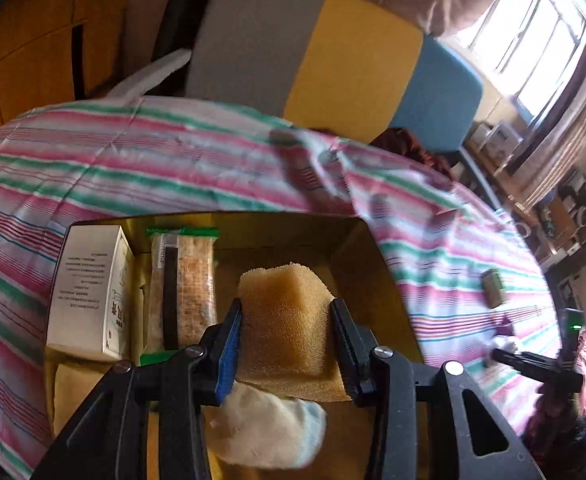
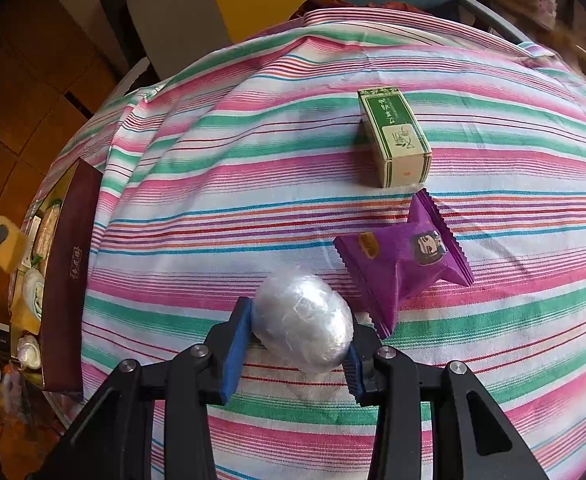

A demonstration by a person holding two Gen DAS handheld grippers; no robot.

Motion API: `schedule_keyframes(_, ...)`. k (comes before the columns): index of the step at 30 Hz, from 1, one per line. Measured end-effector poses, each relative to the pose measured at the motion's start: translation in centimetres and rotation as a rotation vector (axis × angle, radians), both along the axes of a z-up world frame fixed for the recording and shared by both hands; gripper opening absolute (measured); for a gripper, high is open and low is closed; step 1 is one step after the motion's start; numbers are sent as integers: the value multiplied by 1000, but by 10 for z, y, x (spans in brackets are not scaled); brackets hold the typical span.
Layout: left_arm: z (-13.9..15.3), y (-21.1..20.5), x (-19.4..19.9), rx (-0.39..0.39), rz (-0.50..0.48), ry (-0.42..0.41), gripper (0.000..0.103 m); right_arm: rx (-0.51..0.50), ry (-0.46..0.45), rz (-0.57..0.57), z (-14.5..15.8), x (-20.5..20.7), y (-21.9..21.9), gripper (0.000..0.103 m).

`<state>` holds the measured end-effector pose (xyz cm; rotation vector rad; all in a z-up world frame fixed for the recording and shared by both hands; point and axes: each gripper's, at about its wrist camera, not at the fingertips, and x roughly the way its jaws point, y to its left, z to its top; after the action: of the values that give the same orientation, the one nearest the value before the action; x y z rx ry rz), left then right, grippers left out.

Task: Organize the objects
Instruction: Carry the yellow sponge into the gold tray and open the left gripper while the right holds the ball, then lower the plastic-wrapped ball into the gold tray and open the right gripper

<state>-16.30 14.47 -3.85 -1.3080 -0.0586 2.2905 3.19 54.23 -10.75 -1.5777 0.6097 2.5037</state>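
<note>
One striped tablecloth (image 2: pixel 277 168) covers table.

Box (image 1: pixel 357 248) left side blocked by white carton (image 1: pixel 89 292) and cracker packet (image 1: pixel 185 284) — right side apparently free; striped cloth (image 2: pixel 221 184) left of green carton (image 2: pixel 397 140) open.

Daylight floods in through an overexposed window (image 1: pixel 533 32). The striped cloth (image 2: pixel 293 168) bulges from fisheye distortion, corners fall dark, and some edges are blurred.
</note>
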Motion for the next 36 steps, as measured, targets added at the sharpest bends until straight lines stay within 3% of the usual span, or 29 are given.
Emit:
schedule_keyframes(8,-41,17,-12,-129,-4,-46,44,8,-5,14,-1,-2,-1,42)
schedule_keyframes(12,-39,18,-3,-182,2,16,50,9,-6,15,-1,-2,-1,42)
schedule_keyframes(14,-38,17,-3,-211,8,29,60,10,-5,16,0,-2,-1,42)
schedule_keyframes(18,-33,18,2,-245,3,63,63,10,-6,15,-1,-2,-1,42)
schedule_keyframes(22,-28,17,7,-250,16,89,65,10,-6,15,-1,-2,0,42)
schedule_keyframes(27,-8,13,19,-253,44,179,70,12,-8,15,-1,-2,0,42)
schedule_keyframes(36,28,-3,60,-193,56,280,71,26,-13,19,-2,-2,-2,42)
